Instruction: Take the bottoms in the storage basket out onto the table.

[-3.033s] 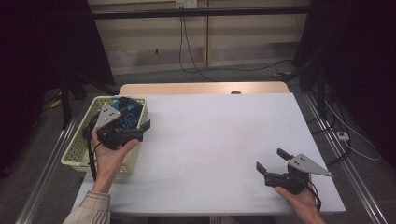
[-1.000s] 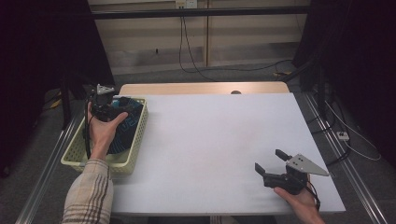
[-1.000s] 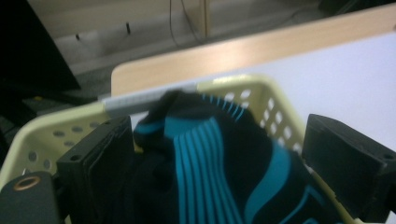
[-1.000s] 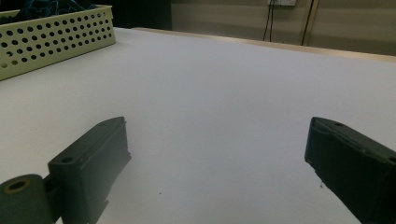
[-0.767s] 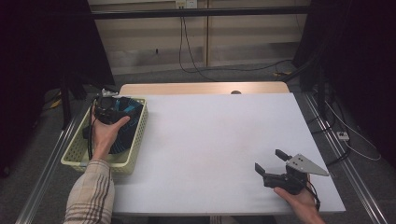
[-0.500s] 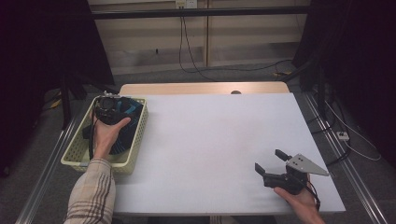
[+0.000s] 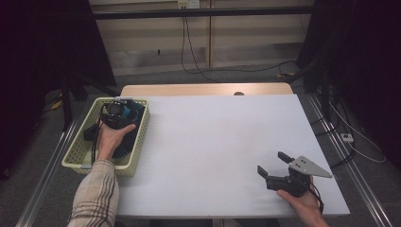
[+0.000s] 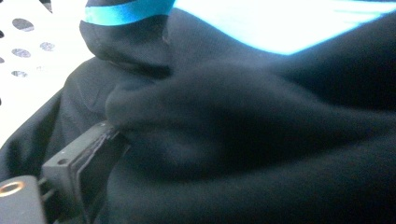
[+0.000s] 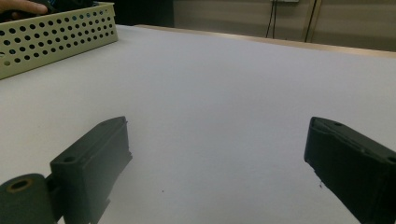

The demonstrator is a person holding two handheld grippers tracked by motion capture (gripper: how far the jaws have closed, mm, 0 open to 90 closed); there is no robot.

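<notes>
A black cloth with a cyan stripe (image 7: 135, 109) lies in the pale yellow perforated basket (image 7: 94, 168) at the table's left edge. My left gripper (image 7: 115, 109) is down in that basket, pressed into the cloth (image 8: 233, 140). One of its fingers (image 8: 84, 158) stands far out to the side with fabric bulging against it, and the other is buried under the cloth. My right gripper (image 7: 271, 162) rests open near the front right of the white table (image 7: 213, 142), its jaws wide apart over bare surface (image 9: 217, 130).
The basket (image 9: 56, 37) appears far off in the right gripper view, with a fingertip (image 9: 18, 5) above its rim. A wooden strip (image 7: 203, 90) runs along the table's back edge. Dark curtains and cables surround the table.
My left gripper has moved from above the basket's near half to its far end and sunk down into the black cloth. The right gripper has not moved.
</notes>
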